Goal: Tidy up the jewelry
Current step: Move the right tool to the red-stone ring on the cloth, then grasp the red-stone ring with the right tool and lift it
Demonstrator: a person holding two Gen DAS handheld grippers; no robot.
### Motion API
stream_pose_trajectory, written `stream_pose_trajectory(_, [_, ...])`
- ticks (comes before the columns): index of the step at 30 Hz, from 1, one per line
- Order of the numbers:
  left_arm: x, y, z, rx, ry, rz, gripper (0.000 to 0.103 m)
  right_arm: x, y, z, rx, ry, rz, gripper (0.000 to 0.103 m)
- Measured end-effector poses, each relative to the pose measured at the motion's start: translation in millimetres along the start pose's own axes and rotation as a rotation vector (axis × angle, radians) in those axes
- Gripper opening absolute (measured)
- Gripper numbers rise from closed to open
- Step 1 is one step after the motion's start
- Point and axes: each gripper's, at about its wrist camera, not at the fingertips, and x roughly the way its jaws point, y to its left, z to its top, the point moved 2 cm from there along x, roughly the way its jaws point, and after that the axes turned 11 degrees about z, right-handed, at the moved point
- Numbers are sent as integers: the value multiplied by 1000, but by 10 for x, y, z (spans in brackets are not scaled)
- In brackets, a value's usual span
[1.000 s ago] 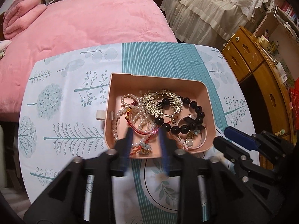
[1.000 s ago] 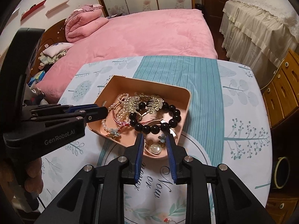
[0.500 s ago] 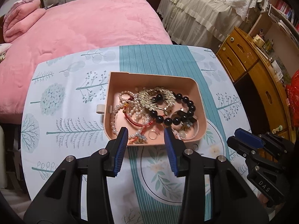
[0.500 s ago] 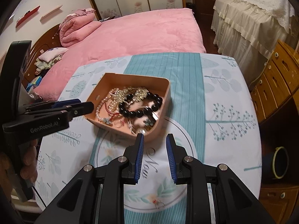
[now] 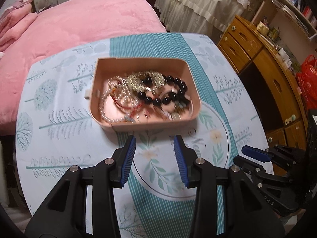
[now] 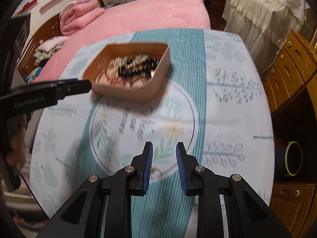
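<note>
A pink open tray sits on the round table, full of tangled jewelry: a black bead bracelet, pearl strands, a gold rhinestone piece. It also shows in the right wrist view. My left gripper is open and empty, just in front of the tray's near wall. My right gripper is open and empty, well back from the tray over the tablecloth. A small ring-like piece lies on the cloth by its left finger.
The table wears a white and teal printed cloth. A pink bed lies beyond it. Wooden drawers stand to the right. A dark bin sits on the floor at the right.
Both grippers have pulled back from the tray toward the near table edge. The left gripper, earlier reaching into the tray, is now outside it and wider open.
</note>
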Motion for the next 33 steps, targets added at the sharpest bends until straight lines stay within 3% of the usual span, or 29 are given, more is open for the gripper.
stream_pose_trajectory(6, [107, -139, -294, 37, 37, -11, 37, 91, 53, -200, -70, 27, 33, 24])
stream_pose_trajectory(16, [359, -235, -661, 11, 120, -40, 37, 283, 158, -292, -242, 62, 73, 24])
stream_pose_trajectory(24, [456, -216, -709, -25, 140, -51, 37, 443, 246, -239, -368, 90, 45, 24])
stream_pose_trajectory(31, [510, -156, -690, -51, 153, -50, 37, 535, 211, -215, -383, 108, 48, 24])
stream_pose_trajectory(33, [515, -139, -686, -57, 154, -51, 37, 537, 211, -217, -389, 107, 39, 20])
